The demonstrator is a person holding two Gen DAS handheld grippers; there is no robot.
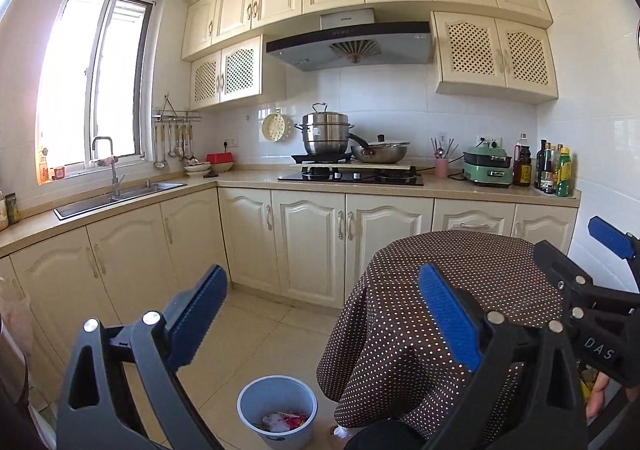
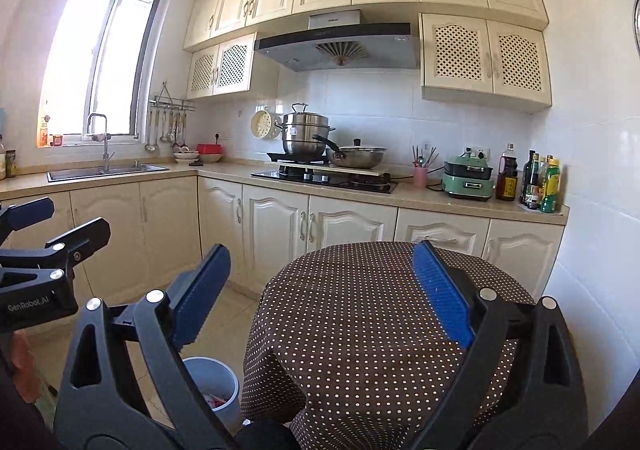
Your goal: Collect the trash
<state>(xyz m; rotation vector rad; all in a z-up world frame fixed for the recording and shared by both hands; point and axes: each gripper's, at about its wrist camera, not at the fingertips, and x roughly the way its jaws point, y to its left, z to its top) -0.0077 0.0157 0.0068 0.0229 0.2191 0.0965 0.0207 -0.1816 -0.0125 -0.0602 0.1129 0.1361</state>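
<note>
"GenRobot.AI" on left tool (image 2: 28, 246) body; "DAS" on right tool (image 1: 592, 250) body; hood brand illegible.

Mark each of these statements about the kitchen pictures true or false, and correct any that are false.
1. The round grey plastic bin on the floor holds some trash. True.
2. The left tool is clamped on a wrapper. False: its jaws stand wide open, holding nothing.
3. The round table wears a brown cloth with white dots. True.
4. The stainless steel steamer pot stands in the sink. False: it stands on the stove.
5. The right tool is open. True.
</note>
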